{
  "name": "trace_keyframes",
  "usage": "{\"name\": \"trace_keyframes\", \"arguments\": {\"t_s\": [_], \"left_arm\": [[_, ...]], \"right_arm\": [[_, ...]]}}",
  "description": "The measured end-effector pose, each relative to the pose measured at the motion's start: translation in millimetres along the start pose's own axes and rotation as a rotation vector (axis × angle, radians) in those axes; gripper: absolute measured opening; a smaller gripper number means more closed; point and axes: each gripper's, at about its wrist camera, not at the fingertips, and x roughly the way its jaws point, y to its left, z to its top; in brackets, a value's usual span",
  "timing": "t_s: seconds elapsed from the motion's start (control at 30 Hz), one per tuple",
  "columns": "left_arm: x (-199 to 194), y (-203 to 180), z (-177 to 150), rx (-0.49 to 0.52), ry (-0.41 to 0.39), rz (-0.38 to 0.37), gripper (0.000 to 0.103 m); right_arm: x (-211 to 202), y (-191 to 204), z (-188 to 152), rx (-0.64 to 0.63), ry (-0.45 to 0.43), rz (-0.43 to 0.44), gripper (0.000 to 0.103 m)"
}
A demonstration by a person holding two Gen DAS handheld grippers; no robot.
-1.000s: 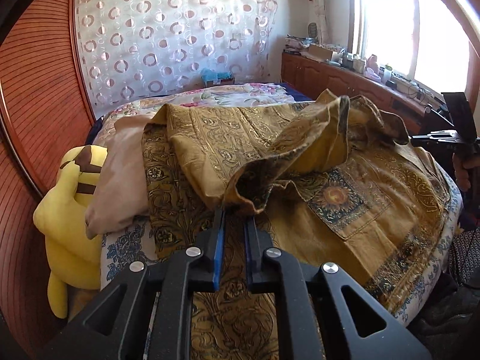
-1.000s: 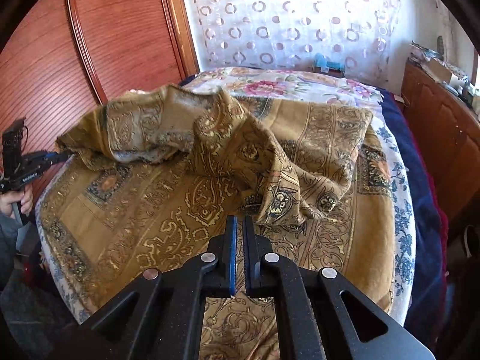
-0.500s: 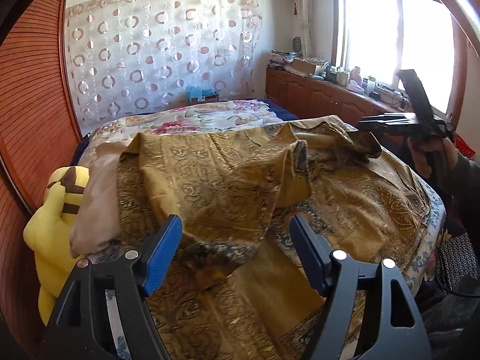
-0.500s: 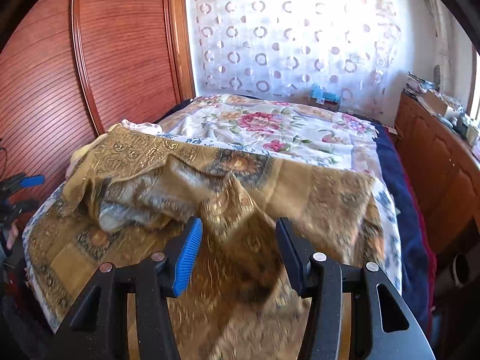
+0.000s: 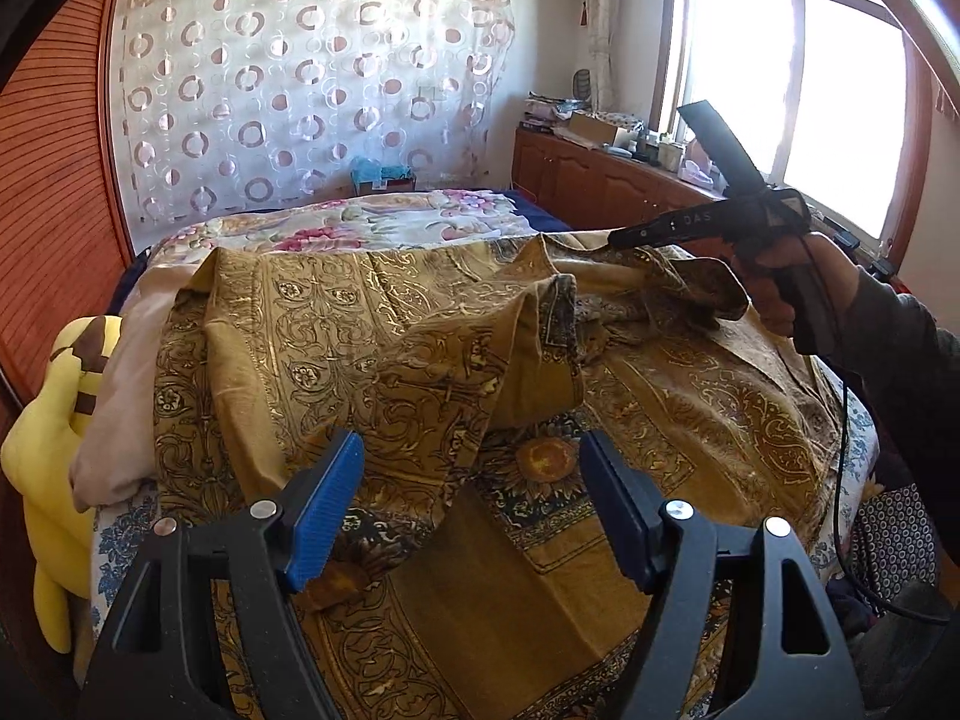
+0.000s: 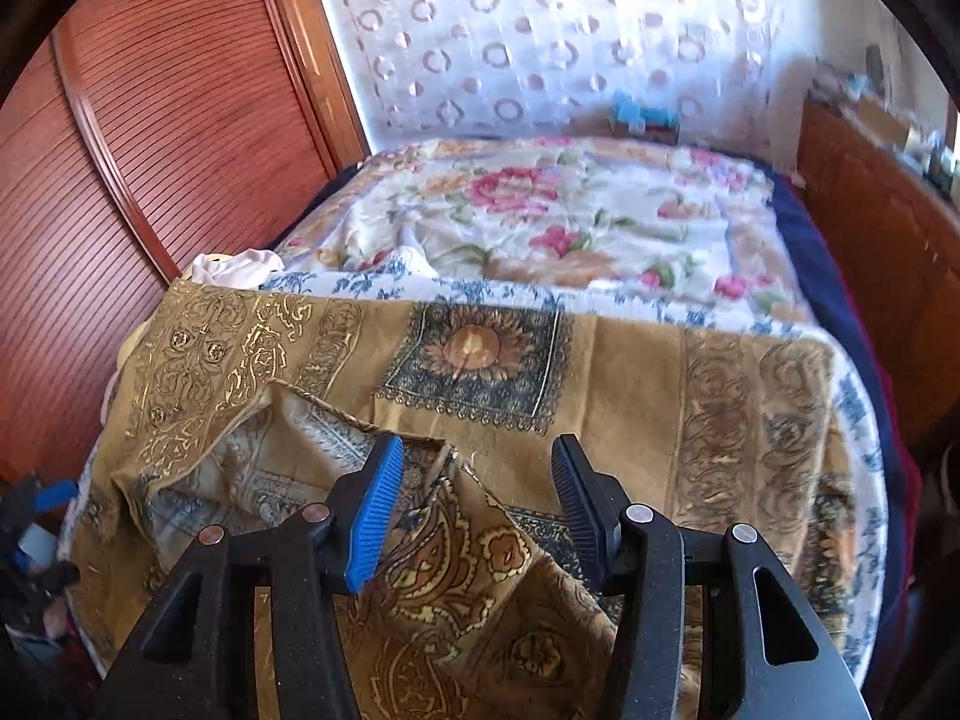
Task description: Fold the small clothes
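Observation:
A golden-brown patterned garment (image 5: pixel 432 372) lies rumpled on the bed, over a cloth of the same gold pattern (image 5: pixel 720 420). My left gripper (image 5: pixel 474 492) is open and empty, just in front of the garment's near folded edge. My right gripper (image 6: pixel 474 492) is open and empty above another crumpled part of the garment (image 6: pixel 480 570). The right gripper also shows in the left wrist view (image 5: pixel 624 237), held by a hand over the garment's far right side. The gold cloth with a sunflower square (image 6: pixel 480 354) spreads beyond it.
A yellow plush toy (image 5: pixel 54 468) and a beige pillow (image 5: pixel 126 384) sit at the bed's left edge. A floral quilt (image 6: pixel 570 210) covers the far bed. A wooden sliding wardrobe (image 6: pixel 150 120) stands on the left, a wooden cabinet (image 5: pixel 600 186) under the window.
Both grippers have opened and let go of the garment, which has dropped onto the bed. Both have pulled back and lifted; the right gripper has swung toward the far bed.

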Motion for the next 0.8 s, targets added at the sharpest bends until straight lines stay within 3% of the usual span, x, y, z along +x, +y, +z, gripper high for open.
{"name": "trace_keyframes", "arguments": {"t_s": [0.1,0.17,0.2,0.5,0.8], "left_arm": [[0.6,-1.2,0.1,0.001,0.0,0.0,0.075],[0.7,-1.3,0.1,0.0,0.0,0.001,0.075],[0.5,-1.2,0.0,0.0,0.0,0.003,0.075],[-14.2,-3.4,-0.5,-0.017,-0.027,0.018,0.075],[-32.4,-9.9,4.7,-0.004,-0.066,0.031,0.075]], "right_arm": [[1.1,-0.4,-2.3,0.014,0.028,0.07,0.047],[0.9,3.9,-5.7,-0.003,0.043,0.095,0.013],[-1.9,6.8,-8.3,-0.02,0.044,0.097,0.006],[-68.5,42.9,-78.9,-0.184,-0.058,0.109,0.006],[-109.6,11.8,-150.2,-0.108,-0.02,0.091,0.006]]}}
